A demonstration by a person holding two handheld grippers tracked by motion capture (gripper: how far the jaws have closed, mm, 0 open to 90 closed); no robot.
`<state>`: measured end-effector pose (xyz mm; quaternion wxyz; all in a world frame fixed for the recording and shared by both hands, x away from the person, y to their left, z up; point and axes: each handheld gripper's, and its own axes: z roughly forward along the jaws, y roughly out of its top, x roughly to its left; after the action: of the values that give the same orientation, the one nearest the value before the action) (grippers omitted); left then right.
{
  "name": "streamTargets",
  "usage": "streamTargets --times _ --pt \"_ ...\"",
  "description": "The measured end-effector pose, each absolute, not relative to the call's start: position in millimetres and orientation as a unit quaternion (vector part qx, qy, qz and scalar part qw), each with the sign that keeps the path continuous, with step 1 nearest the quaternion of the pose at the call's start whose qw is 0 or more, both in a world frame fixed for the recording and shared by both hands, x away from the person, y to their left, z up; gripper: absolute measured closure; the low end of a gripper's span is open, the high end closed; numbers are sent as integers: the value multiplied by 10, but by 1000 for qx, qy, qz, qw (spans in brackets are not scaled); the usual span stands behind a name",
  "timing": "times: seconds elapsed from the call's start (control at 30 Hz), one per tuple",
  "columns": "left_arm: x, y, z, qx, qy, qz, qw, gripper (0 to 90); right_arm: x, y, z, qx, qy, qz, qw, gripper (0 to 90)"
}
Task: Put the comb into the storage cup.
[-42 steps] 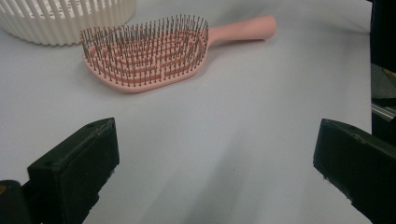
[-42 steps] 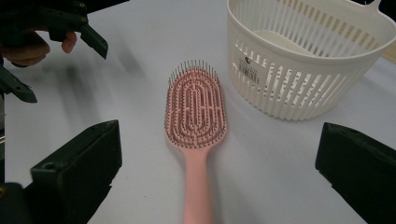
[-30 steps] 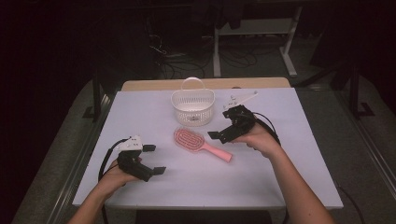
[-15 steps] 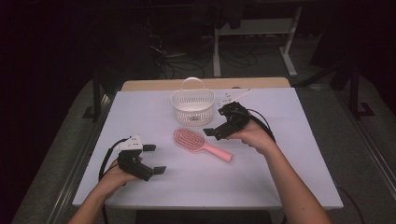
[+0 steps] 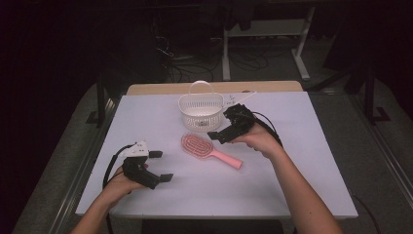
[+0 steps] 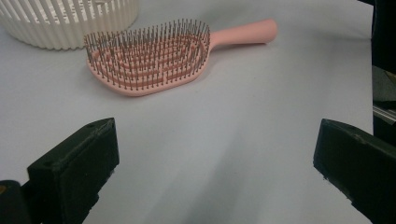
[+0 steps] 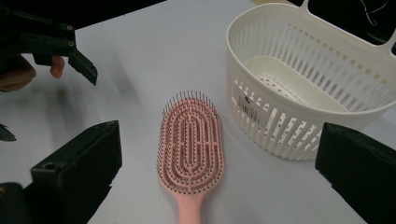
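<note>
Jaws apart – both | right gripper (image 5: pixel 217 134) above pink hairbrush (image 5: pixel 200 146) – left gripper (image 5: pixel 160 166) low

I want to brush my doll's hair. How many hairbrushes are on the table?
1. The pink plastic hairbrush lies bristles up in the middle of the white table, just in front of the white slatted plastic basket. The basket looks empty.
</note>
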<state>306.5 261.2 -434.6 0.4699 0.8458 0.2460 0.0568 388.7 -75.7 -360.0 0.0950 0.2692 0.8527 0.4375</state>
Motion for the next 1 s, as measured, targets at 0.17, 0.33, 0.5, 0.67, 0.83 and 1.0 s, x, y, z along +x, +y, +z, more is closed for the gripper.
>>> streamTargets --times 0.17,0.33,0.5,0.67,0.83,1.0 --pt "3065 2609 -4348 847 244 56 469 2 3924 -712 -3601 268 855 434 93 0" --pt "3066 2610 -4348 847 245 55 469 2 3954 -670 -3611 266 859 428 89 0" --pt "3065 2609 -4349 847 244 55 469 2 3974 -623 -3606 261 867 416 88 0" --pt "3066 2612 -4349 847 244 55 469 2 3982 -584 -3606 259 874 403 88 0" --pt "3065 2609 -4350 847 244 55 469 2 3990 -553 -3630 255 884 382 83 0" --pt "3066 2612 -4349 847 244 55 469 2 4001 -526 -3684 253 895 359 79 0"
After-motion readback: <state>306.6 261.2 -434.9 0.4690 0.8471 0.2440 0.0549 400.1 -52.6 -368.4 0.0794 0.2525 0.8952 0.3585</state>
